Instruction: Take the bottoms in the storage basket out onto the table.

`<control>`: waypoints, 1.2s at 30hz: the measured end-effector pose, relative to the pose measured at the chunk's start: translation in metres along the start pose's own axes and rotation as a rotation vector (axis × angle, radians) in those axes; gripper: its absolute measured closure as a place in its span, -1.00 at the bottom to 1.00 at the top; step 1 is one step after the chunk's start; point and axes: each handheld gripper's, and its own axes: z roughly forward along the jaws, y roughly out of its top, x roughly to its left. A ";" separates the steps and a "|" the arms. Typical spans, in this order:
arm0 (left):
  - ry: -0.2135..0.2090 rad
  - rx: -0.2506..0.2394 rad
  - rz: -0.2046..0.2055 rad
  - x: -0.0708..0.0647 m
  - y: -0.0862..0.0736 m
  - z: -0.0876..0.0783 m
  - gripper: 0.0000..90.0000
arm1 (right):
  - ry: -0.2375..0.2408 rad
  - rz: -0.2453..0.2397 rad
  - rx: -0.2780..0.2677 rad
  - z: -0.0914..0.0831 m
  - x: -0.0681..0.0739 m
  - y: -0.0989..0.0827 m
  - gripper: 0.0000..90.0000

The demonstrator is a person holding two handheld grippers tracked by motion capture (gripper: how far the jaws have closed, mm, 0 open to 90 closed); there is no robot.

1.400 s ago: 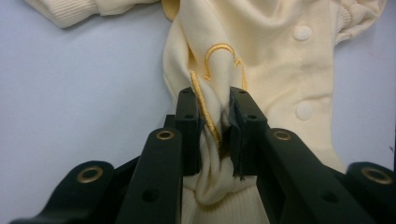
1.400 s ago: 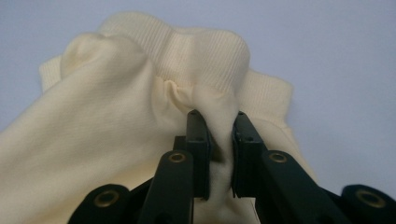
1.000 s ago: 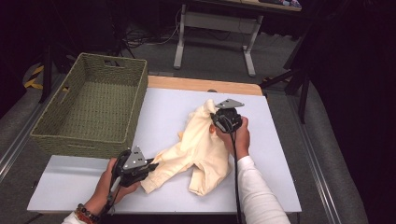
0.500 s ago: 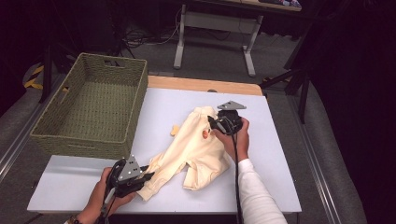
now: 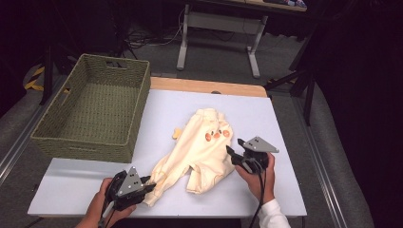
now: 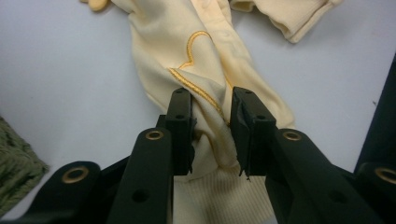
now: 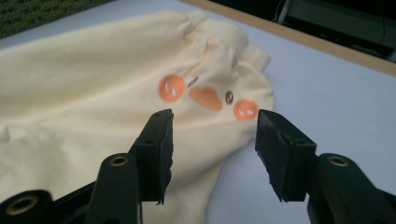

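Observation:
A cream baby garment [image 5: 199, 142] with an orange duck face lies stretched across the blue-grey table [image 5: 166, 102]. My left gripper [image 5: 149, 183], at the near left, is shut on a bunched fold just above the ribbed cuff [image 6: 219, 196]. Its jaws have just been opening a little, and the fabric [image 6: 201, 56] still fills the gap between the pads. At the garment's right edge, my right gripper [image 5: 230, 153] stands open. Its jaws have just been opening. The duck face [image 7: 205, 99] lies beyond them, and nothing is pinched in my right gripper [image 7: 212, 140].
A green woven basket [image 5: 47, 137] stands on the table's left side, and its corner [image 6: 14, 168] shows beside my left gripper. A wooden strip [image 5: 204, 87] runs along the table's far edge. Table legs and cables lie on the floor beyond.
The right gripper has let go of the garment's far end and moved toward the near right. The left gripper has drawn the sleeve toward the near edge, which stretches the garment out.

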 end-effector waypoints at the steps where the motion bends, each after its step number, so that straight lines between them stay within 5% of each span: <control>1: -0.010 0.006 0.004 -0.001 -0.001 0.001 0.60 | 0.003 0.001 0.007 -0.003 0.001 -0.004 0.05; 5: -0.037 0.016 0.030 -0.008 0.000 0.005 0.66 | 0.061 0.069 0.020 -0.020 0.002 -0.026 0.07; 12: -0.046 0.020 0.044 -0.018 0.001 0.018 0.68 | 0.025 0.026 0.141 -0.023 0.009 -0.053 0.26; 19: -0.029 0.027 0.096 -0.020 0.001 0.021 0.70 | 0.105 -0.009 0.175 -0.010 0.022 -0.055 0.18; 27: -0.038 0.021 0.111 -0.018 0.000 0.022 0.70 | 0.108 0.017 0.201 -0.004 0.018 -0.056 -0.01; 31: -0.060 0.020 0.094 -0.015 0.000 0.024 0.70 | 0.133 0.071 0.210 0.004 0.014 -0.054 -0.03; 36: -0.102 0.019 0.068 -0.009 0.000 0.025 0.74 | 0.163 0.073 0.221 0.007 0.011 -0.052 0.02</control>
